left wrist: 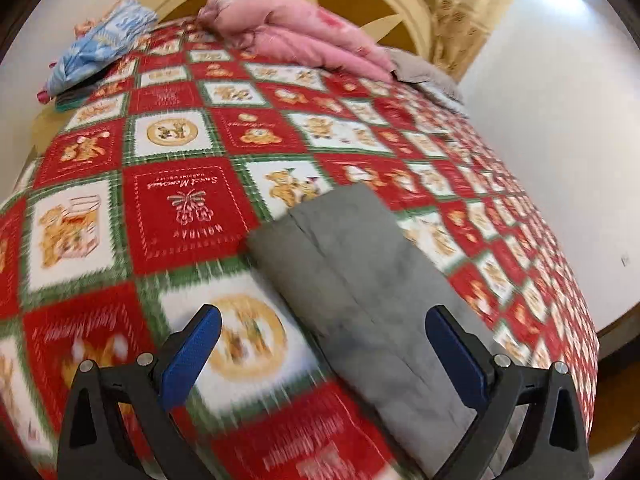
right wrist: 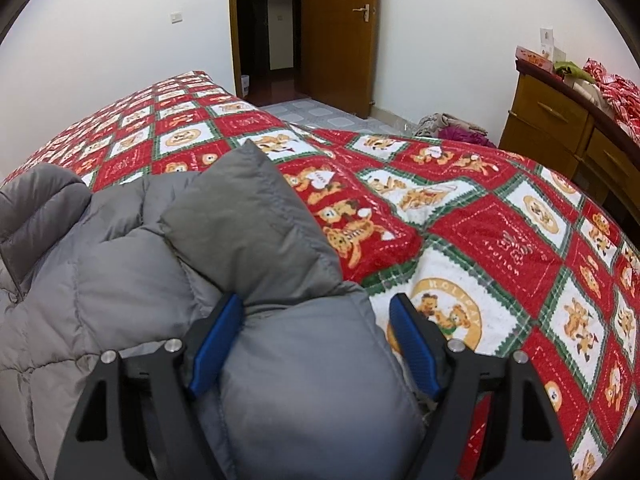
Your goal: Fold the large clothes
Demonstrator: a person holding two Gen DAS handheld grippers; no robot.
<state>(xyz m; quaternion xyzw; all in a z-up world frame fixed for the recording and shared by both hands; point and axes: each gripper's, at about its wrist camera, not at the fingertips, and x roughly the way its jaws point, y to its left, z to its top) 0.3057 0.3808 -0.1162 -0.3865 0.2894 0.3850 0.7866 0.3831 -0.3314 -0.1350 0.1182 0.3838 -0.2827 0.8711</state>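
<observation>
L wrist view blurred: left gripper [left wrist: 322,330], jaws wide, over grey padded sleeve [left wrist: 360,280] on red teddy-bear quilt bed [left wrist: 188,208]. Right gripper [right wrist: 316,320], jaws wide w/ grey puffy down jacket [right wrist: 172,252] between, bottom cut off; wooden dresser [right wrist: 560,128] far right.

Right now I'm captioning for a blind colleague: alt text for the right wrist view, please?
An open right gripper straddles a fold of a grey puffer jacket lying on a red teddy-bear quilt. Behind are an open wooden door and a wooden dresser.
</observation>
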